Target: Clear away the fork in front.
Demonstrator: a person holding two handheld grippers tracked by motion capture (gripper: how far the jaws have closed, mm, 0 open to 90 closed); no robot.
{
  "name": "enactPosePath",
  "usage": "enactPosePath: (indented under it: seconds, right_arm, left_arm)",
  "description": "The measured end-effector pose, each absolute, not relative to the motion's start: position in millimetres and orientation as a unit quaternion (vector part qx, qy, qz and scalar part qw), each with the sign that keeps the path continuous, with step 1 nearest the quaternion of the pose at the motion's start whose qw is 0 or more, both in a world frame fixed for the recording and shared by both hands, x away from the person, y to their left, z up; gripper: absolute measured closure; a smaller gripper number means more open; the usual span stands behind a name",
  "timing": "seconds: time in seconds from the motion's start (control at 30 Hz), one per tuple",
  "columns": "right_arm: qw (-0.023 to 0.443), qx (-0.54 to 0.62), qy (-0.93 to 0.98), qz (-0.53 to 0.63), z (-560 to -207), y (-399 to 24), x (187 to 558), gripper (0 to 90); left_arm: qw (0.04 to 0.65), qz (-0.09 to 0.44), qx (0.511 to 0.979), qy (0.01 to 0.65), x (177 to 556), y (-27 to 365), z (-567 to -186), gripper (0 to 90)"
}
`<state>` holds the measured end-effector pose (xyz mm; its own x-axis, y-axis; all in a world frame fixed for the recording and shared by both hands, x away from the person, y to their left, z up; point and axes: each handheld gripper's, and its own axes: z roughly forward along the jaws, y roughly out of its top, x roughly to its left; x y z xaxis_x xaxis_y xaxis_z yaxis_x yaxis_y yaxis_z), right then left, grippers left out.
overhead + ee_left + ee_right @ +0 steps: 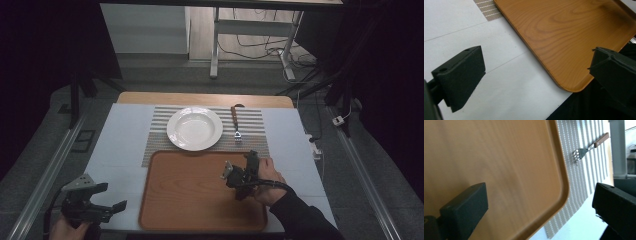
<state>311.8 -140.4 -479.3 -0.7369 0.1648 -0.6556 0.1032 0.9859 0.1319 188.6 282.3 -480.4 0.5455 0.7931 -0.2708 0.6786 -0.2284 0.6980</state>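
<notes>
Released, right gripper (239, 172) fingers hover over the tray (190, 200); left gripper (107, 205) released. Advance beyond the tray and close on the fork (236, 122) handle.

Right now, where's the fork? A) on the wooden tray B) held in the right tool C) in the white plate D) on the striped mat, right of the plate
D: the fork lies on the striped mat to the right of the white plate, beyond the wooden tray; the right tool hovers open over the tray, holding nothing.
</notes>
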Motion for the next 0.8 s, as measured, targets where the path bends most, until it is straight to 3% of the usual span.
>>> enactPosePath:
  seconds: [0.8]
  right_arm:
    - [0.377,0.068,0.923,0.03,-468.1,-132.2,385.2,24.2]
  left_arm:
    - [0.406,0.069,0.78,0.472,188.7,283.1,-480.6,0.0]
